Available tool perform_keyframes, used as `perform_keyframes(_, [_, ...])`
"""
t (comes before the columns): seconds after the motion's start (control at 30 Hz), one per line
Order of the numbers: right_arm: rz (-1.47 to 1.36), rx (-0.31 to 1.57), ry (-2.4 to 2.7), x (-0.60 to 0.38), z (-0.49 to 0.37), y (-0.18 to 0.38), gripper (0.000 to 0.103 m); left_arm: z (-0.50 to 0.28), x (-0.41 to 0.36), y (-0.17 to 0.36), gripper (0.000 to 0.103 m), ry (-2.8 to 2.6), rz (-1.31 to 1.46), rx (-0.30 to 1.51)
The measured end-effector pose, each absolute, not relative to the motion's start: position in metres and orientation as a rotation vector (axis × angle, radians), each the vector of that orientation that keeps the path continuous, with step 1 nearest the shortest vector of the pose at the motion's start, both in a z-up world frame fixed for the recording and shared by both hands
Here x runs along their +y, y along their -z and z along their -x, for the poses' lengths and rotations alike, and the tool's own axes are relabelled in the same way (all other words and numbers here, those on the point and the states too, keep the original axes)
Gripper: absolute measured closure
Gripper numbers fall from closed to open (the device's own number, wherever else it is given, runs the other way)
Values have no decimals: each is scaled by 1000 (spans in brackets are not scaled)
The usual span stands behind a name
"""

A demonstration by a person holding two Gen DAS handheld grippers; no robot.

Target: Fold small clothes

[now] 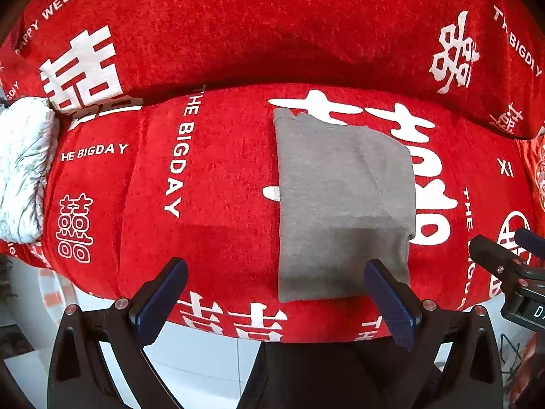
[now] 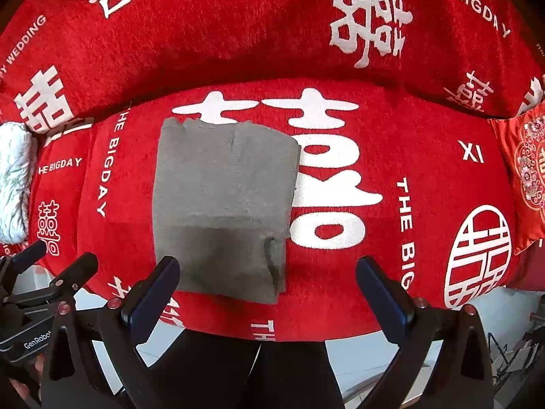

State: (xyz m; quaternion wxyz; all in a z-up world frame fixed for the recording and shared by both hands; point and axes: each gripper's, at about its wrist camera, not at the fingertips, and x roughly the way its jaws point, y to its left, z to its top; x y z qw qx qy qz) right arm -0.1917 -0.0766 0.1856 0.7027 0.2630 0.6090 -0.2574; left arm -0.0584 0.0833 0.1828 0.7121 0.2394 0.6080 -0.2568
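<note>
Grey knit, folded into a neat rectangle: the small garment (image 1: 344, 204) lying flat on the red sofa seat (image 1: 221, 187), nearer the front edge than the backrest. Long axis running from front edge toward backrest; ragged, wavy end farthest away, straight folded end nearest.

Nearest in the left wrist view: left gripper (image 1: 276, 293), blue-padded fingers (image 1: 391, 306) spread wide, nothing between them, hanging above the garment's near left part. At that view's right edge, part of the right gripper. Further out and only here fully seen, a white patterned cushion (image 1: 24, 170) at the seat's left end.

Nearest in the right wrist view: right gripper (image 2: 269, 293), fingers (image 2: 150, 300) likewise spread wide and empty, above the garment's near right corner, where a small dark fold or tuck shows, barely visible from the other side. At lower left, the left gripper's body. Only here in full, an embroidered red cushion (image 2: 524, 173) at the seat's right end.

Farthest in both: red backrest (image 2: 238, 34) with white lettering.
</note>
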Motion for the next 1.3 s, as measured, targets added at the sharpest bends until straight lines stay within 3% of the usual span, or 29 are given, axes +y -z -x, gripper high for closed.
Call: perform_keyframes(1.3, [-603, 1348, 595, -77, 189, -189, 0, 55, 82, -188, 0, 580, -534, 1335])
